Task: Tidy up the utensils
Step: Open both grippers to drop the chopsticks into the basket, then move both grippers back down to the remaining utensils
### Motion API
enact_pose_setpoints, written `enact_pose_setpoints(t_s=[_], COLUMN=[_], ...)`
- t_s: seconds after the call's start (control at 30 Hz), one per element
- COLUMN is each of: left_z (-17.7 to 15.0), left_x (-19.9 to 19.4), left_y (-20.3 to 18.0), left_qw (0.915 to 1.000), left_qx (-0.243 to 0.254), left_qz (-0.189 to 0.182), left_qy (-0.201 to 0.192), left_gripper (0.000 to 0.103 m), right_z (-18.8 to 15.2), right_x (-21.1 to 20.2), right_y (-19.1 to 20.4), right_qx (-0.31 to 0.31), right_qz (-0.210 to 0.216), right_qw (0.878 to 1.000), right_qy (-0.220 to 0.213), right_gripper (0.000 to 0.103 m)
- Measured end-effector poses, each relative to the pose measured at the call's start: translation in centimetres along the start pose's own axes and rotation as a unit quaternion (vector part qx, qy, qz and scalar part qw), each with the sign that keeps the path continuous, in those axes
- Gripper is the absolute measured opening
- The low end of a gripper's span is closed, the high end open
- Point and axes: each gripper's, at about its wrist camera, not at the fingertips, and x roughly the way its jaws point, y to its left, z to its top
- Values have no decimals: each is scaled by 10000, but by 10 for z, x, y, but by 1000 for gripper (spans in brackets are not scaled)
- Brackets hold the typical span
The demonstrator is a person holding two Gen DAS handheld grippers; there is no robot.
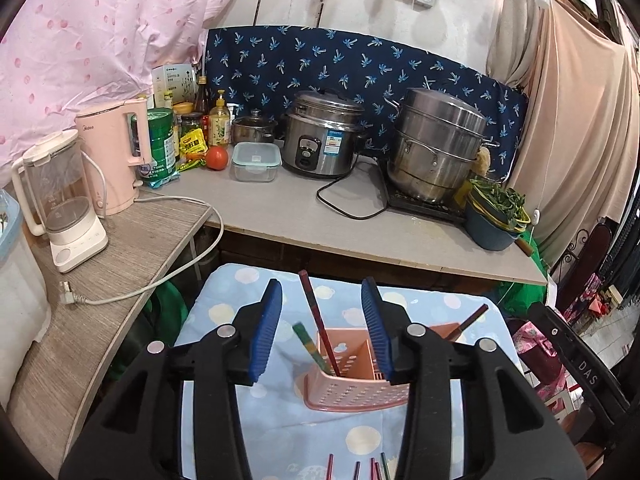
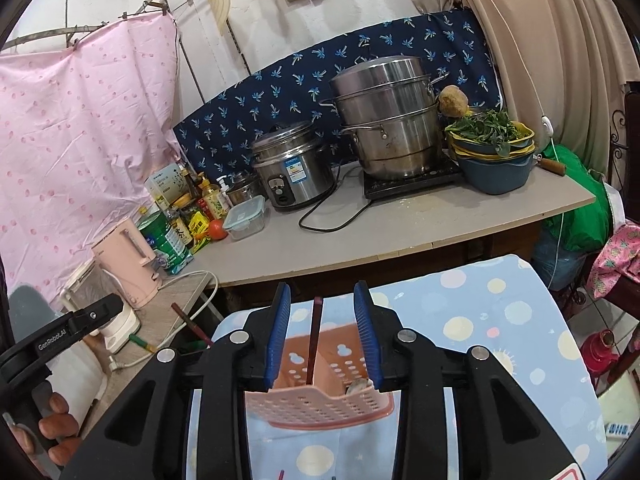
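A pink perforated utensil holder point(image 1: 352, 384) stands on a light blue dotted cloth point(image 1: 280, 432). Chopsticks stand in it: a dark red one point(image 1: 318, 316), a green-tipped one point(image 1: 308, 342) and another leaning right point(image 1: 470, 320). Several loose chopsticks point(image 1: 356, 468) lie on the cloth at the bottom edge. My left gripper point(image 1: 322, 292) is open and empty above the holder. In the right wrist view the holder point(image 2: 316, 400) has a dark red chopstick point(image 2: 314, 340) upright in it and a spoon bowl point(image 2: 358, 386). My right gripper point(image 2: 322, 294) is open, jaws either side of that chopstick without touching it.
A grey counter point(image 1: 304, 216) behind carries a rice cooker point(image 1: 320, 136), a steel steamer pot point(image 1: 436, 144), a lidded container point(image 1: 256, 162), a tomato point(image 1: 217, 157), bottles and a bowl of greens point(image 1: 494, 216). A pink kettle point(image 1: 116, 156) and a blender point(image 1: 60, 200) stand on a left shelf.
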Motion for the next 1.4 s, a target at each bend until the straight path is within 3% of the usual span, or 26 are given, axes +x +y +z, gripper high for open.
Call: enact_pose_setpoints(t_s=[0.5, 1.0, 1.4], left_z=[-63, -182, -250], left_x=[-45, -63, -68], left_y=[-1, 5, 24], left_qw=[9993, 9910, 9813], left_qx=[262, 622, 503], left_qz=[81, 199, 222], left_qy=[255, 1170, 1845], left_gripper=[39, 39, 39], right_z=[-65, -177, -254], right_x=[-60, -102, -106], right_y=[5, -3, -13], right_qx=[-388, -779, -735], right_qz=[-143, -428, -402], right_qw=[9987, 9894, 9771], right_qy=[295, 1146, 1955], right_gripper=[32, 32, 30])
